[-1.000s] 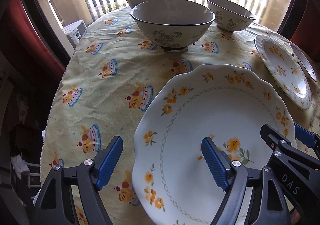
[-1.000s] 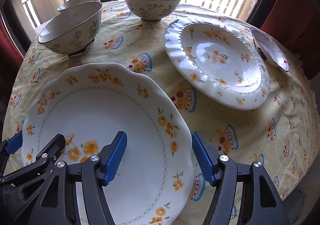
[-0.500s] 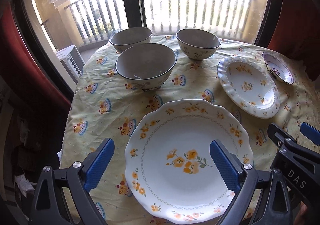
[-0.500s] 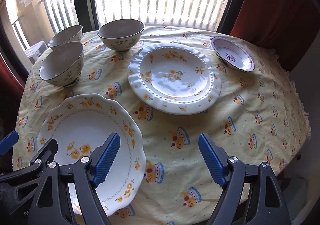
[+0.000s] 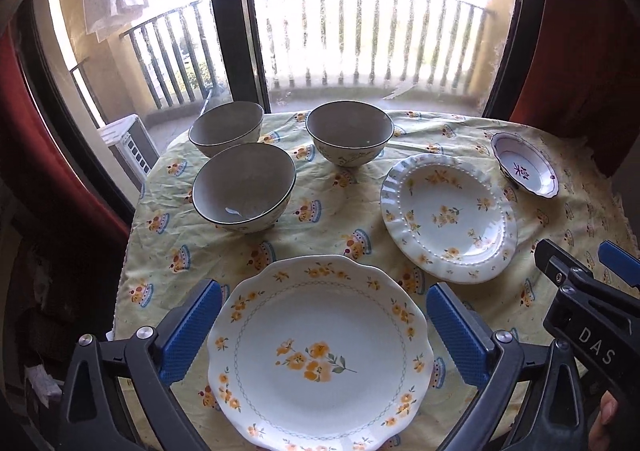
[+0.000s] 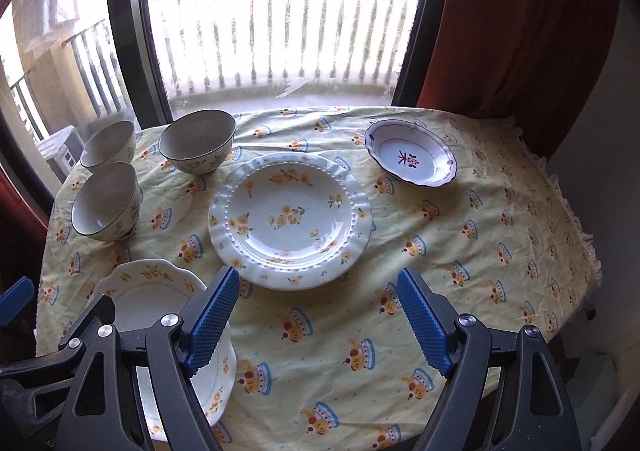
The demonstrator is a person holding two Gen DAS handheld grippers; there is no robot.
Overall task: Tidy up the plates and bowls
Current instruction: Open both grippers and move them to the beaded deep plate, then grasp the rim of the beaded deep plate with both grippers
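Nearest us, our left gripper [image 5: 320, 335] hangs above the scalloped plate [image 5: 320, 355], jaws opening wide and gripping nothing; the plate lies flat on the tablecloth [image 5: 332, 219]. Our right gripper [image 6: 318, 321] hovers just beside it over bare cloth, jaws spread and empty. Beyond lies the beaded-rim plate [image 6: 290, 219], apart from the scalloped one. Farther left a bowl [image 5: 244, 187] stands, and behind it two more bowls [image 5: 226, 129] [image 5: 349, 137]. The small dish [image 6: 410, 159] sits far right, near the curtain [image 6: 520, 19].
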